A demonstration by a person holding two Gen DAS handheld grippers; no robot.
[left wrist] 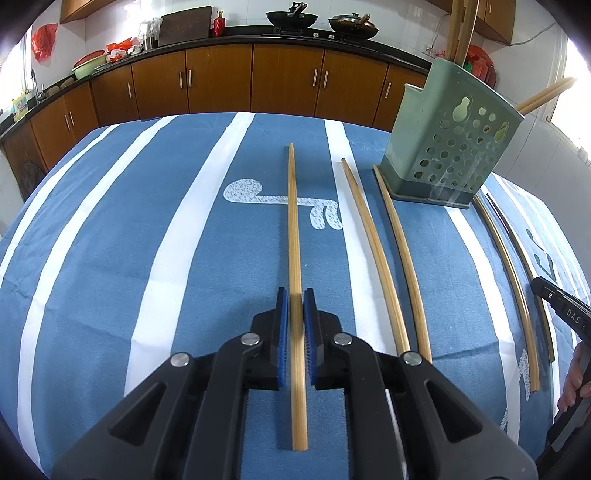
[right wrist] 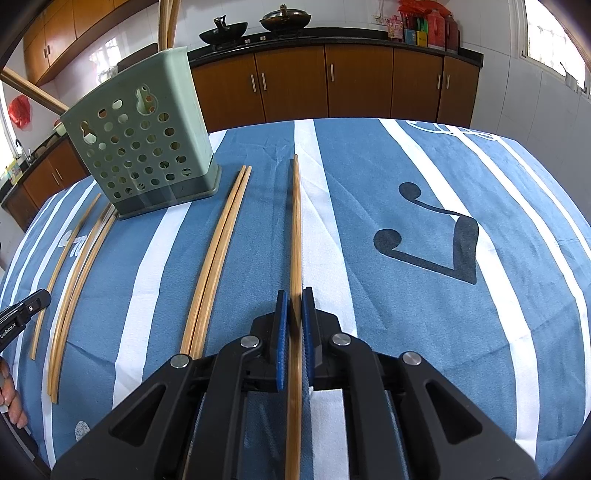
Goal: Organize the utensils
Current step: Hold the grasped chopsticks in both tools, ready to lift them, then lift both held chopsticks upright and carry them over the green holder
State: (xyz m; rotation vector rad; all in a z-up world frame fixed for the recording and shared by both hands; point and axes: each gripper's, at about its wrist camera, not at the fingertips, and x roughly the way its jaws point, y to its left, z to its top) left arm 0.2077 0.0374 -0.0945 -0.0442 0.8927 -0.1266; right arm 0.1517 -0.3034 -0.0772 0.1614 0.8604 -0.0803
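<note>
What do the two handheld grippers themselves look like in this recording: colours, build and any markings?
Both the left gripper and right gripper are matte black plastic linkages with round silver pivot pins and jaws lined with ribbed blue pads. Small white lettering marks the outer sides. Bare fingers show at the handle; no cables or sleeves are visible.

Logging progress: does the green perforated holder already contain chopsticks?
Yes. Bamboo chopsticks stick out above the green perforated plastic holder, and more show through its holes.
</note>
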